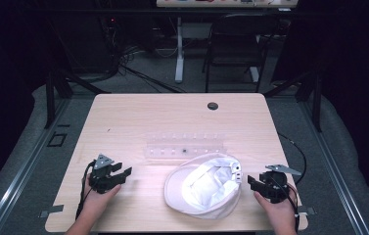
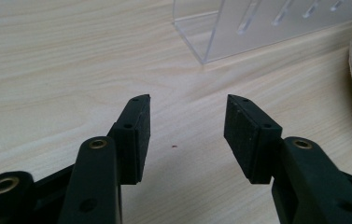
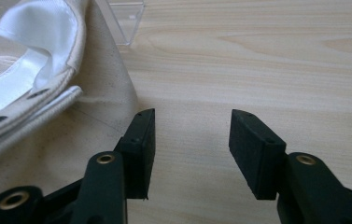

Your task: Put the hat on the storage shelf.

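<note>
The white cap (image 1: 202,185) between the left hand-held gripper (image 1: 123,172) and right hand-held gripper (image 1: 250,181), both wide open and empty, looks soft, light and floppy, best pinched at its stiffer brim.

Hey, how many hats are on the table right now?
1. A white hat lies upside down at the near middle of the table, between the left gripper and the right gripper, just in front of the clear plastic rack.

Left gripper (image 1: 123,172) and right gripper (image 1: 251,181) hand-held low, jaws apart, empty, pointing inward.
</note>
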Tool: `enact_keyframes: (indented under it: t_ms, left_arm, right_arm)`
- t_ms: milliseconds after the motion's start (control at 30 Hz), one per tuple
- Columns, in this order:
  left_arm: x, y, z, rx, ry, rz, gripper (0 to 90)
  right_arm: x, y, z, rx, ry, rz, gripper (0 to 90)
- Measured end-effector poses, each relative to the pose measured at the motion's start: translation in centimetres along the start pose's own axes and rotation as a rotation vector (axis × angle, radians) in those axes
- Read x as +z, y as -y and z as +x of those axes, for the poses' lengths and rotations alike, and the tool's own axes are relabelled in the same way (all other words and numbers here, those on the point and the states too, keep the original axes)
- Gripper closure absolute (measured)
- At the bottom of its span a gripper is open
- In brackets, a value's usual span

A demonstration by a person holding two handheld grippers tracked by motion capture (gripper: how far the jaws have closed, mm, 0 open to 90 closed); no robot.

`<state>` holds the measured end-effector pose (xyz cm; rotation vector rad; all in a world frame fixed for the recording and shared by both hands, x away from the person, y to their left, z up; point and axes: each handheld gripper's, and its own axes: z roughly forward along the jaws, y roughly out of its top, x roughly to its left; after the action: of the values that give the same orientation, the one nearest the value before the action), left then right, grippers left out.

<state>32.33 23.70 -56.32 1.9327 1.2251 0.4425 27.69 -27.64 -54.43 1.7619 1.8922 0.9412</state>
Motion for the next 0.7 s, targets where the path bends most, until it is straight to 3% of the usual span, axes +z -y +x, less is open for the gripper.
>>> enact_keyframes:
  t_ms: [100,233,433,600,700]
  left_arm:
    - [0.0,0.1,0.1,-0.003,0.037,-0.002,51.1]
    - [0.1,0.1,0.0,-0.002,0.014,0.006,53.1]
    - [0.4,0.2,0.0,0.028,-0.038,0.068,52.5]
    - [0.5,0.3,0.2,0.011,-0.042,0.08,47.9]
    - [0.3,0.4,0.3,-0.004,-0.047,0.08,46.8]
  right_arm:
    - [-0.3,-0.7,0.1,0.006,-0.012,0.022,46.5]
    - [-0.7,-1.5,0.6,-0.026,-0.025,0.077,46.3]
    - [-0.9,-2.8,1.1,-0.047,-0.026,0.168,44.3]
    - [-1.5,-3.9,1.4,-0.064,-0.022,0.202,44.2]
    - [-1.7,-4.6,1.4,-0.055,-0.043,0.222,44.2]
